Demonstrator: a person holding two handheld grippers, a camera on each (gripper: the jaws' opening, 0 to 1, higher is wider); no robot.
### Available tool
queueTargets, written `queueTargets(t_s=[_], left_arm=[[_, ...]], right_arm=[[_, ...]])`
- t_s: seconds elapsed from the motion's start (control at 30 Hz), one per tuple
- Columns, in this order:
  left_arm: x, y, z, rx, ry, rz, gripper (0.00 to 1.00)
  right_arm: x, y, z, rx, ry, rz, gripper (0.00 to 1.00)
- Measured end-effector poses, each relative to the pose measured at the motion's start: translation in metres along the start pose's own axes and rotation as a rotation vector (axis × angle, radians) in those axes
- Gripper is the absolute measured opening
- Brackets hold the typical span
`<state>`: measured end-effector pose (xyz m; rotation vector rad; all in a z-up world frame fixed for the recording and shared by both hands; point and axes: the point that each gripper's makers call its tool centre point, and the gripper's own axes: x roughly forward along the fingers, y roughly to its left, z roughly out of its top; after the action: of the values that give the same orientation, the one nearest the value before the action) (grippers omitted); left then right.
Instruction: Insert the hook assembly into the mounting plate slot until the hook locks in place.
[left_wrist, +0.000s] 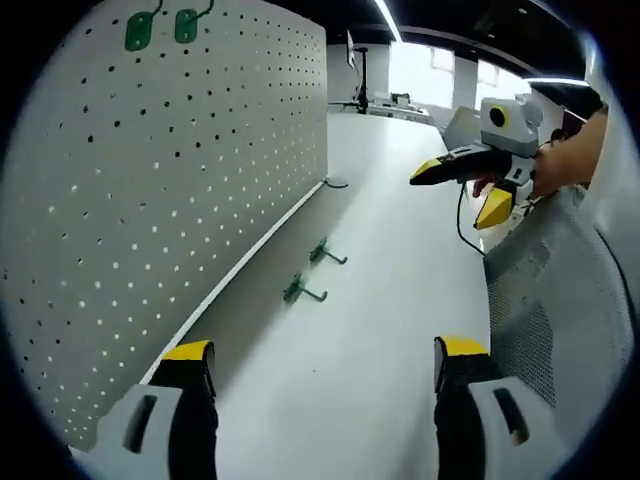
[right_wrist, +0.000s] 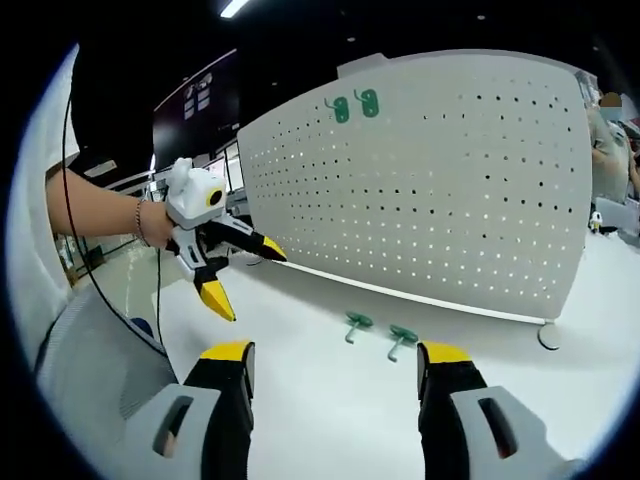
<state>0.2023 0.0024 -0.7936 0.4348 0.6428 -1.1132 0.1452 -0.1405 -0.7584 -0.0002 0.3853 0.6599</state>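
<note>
Right now both of my grippers hang above the white bench, and neither is holding anything. From the left gripper view, the left gripper has its yellow-tipped fingers spread wide apart, with only bare bench surface between them. The right gripper comes into that view from the right, held in a hand; its fingers are also apart, one pointing toward the board and the other angled down, nothing between them.

From the right gripper view I see the same thing mirrored: the right gripper has its fingers parted wide and empty, and the left gripper comes in from the left with its yellow tips splayed, touching nothing.

Two loose green hook assemblies lie on the bench near the foot of the white pegboard, side by side but apart from each other, well ahead of my left fingers. In the right gripper view those hook assemblies sit just beyond the gap between my right fingers, in front of the pegboard, which stands upright on the bench. Two more green hooks already mounted sit close together high on the pegboard; I see those mounted hooks near its top edge from the right side too.
</note>
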Motion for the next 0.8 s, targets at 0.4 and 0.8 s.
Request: queueTargets(t_s=[0.4,0.8], left_arm=[[0.019,0.003,0.003,0.053,0.051,-0.062,0.92],[0.033,0.01,0.004,0.134,0.103,-0.113,0.91]], right_arm=[[0.0,-0.001,-0.001,0.006,0.002,-0.001,0.64],[0.0,-0.001,-0.004,0.015,0.008,0.001,0.64]])
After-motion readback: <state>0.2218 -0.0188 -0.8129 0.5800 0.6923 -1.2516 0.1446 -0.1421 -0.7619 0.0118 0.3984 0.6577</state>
